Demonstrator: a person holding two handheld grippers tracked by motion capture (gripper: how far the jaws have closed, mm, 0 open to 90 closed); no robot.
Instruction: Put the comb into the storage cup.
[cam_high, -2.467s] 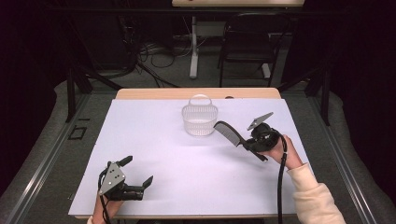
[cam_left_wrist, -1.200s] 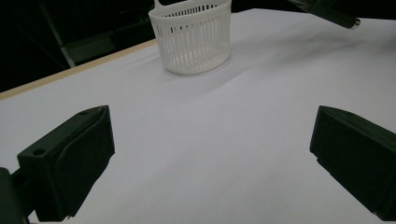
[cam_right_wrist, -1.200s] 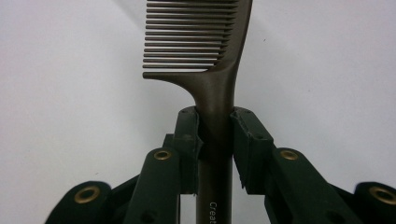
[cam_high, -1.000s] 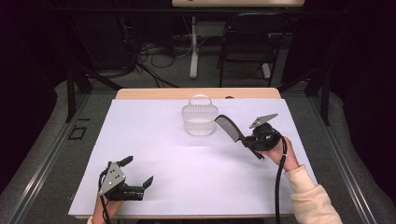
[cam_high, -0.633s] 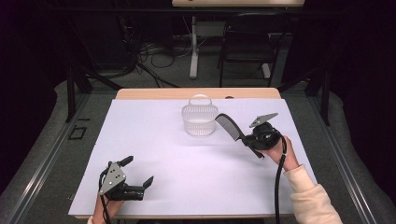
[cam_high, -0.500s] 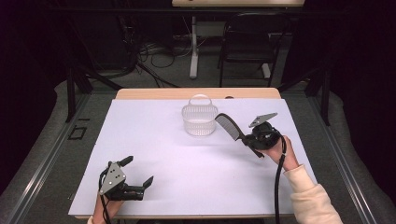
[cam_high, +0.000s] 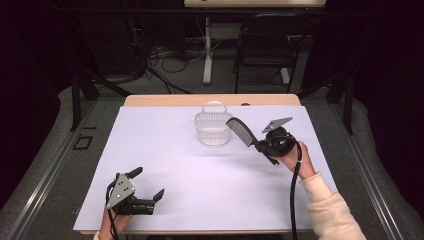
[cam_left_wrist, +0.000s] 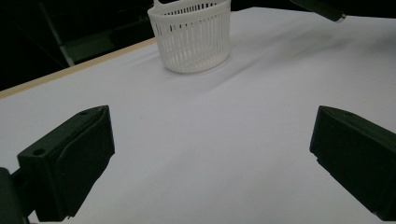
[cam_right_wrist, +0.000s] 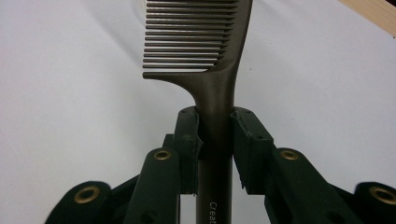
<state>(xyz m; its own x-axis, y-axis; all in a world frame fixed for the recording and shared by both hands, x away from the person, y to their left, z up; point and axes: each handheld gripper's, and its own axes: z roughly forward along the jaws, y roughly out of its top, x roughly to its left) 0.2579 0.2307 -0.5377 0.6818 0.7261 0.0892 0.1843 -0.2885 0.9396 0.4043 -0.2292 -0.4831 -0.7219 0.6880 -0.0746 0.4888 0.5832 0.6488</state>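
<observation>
Right now, my readout:
Right gripper (cam_high: 261, 145): I have its jaws pinching the handle of a dark comb (cam_right_wrist: 201, 46), raised above the table.
Comb position: teeth end points toward the white basket (cam_high: 213, 128) and sits just beside its rim in the high view; I cannot tell whether they touch.
Left gripper (cam_left_wrist: 210, 163): jaws spread wide, nothing between them, low over the white sheet (cam_high: 200, 175) at the near left.
Basket: upright near the far edge of the table (cam_high: 150, 100), handle raised.
</observation>
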